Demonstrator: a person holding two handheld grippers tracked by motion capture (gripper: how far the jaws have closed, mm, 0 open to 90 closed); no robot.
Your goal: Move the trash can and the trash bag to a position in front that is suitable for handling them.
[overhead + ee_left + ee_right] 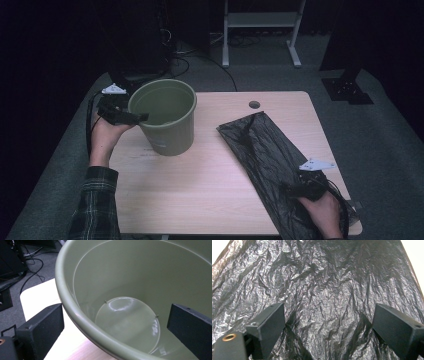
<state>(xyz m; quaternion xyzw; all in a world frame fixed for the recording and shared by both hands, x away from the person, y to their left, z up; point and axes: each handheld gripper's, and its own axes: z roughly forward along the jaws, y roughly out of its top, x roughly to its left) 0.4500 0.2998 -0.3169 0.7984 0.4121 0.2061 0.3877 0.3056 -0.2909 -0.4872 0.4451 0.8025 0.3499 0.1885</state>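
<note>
An olive green bucket (170,135) stands upright and empty on the left half of the wooden table (210,185). My left gripper (141,118) is at its near-left rim, open. In the left gripper view (115,315) one jaw is outside the bucket (65,298) and the other inside, with the rim between them and untouched. A crumpled black plastic bag (265,145) lies flat on the right half of the table. My right gripper (296,188) rests low over its near end, open. In the right gripper view (329,312) its jaws stand wide apart above the bag (324,277).
A round cable hole (254,104) sits in the table's far edge. Behind the table are a white frame (260,20), dark equipment with floor cables (175,60), and a black stand base (347,90) at the right. The bag's near end overhangs the table's front right edge.
</note>
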